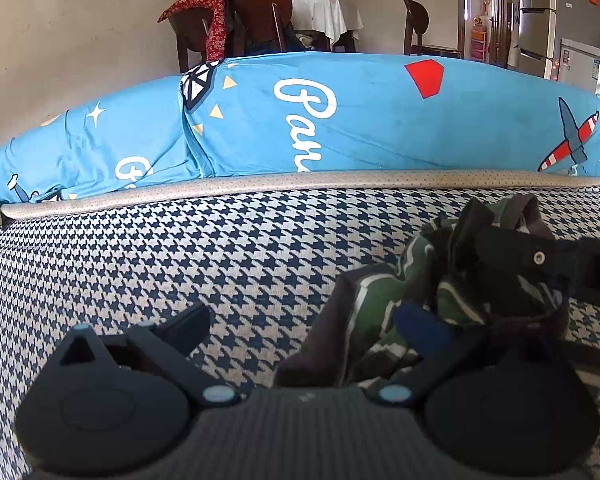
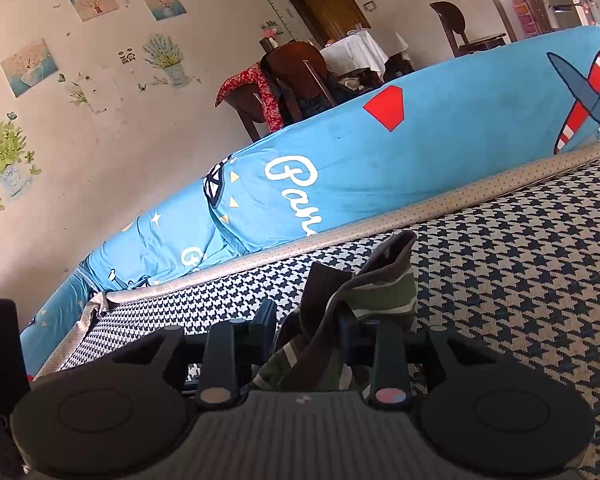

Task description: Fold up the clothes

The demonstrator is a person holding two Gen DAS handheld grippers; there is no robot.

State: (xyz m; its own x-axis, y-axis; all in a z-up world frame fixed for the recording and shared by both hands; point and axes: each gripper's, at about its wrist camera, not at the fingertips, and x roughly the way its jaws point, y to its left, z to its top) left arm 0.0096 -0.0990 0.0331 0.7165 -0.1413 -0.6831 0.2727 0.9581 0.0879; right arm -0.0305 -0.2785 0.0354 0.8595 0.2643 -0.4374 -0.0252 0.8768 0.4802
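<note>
A crumpled garment (image 1: 376,304) with green and white stripes and dark grey trim lies on the houndstooth cover (image 1: 180,248). My left gripper (image 1: 300,316) is open wide; its blue-padded right finger (image 1: 420,332) touches the garment's near fold, and its left finger rests over bare cover. In the left wrist view, my right gripper (image 1: 512,252) comes in from the right and clamps the garment's far side. In the right wrist view, the garment (image 2: 380,292) bunches up between the fingers of the right gripper (image 2: 306,320), which is shut on the cloth and lifts a fold upright.
A long blue printed cushion (image 1: 380,120) runs along the back behind a beige piped edge (image 1: 300,184). Dark wooden chairs (image 1: 260,16) and a white-clothed table (image 1: 324,16) stand behind it. A fridge (image 1: 540,20) stands far right. Open houndstooth cover stretches to the left.
</note>
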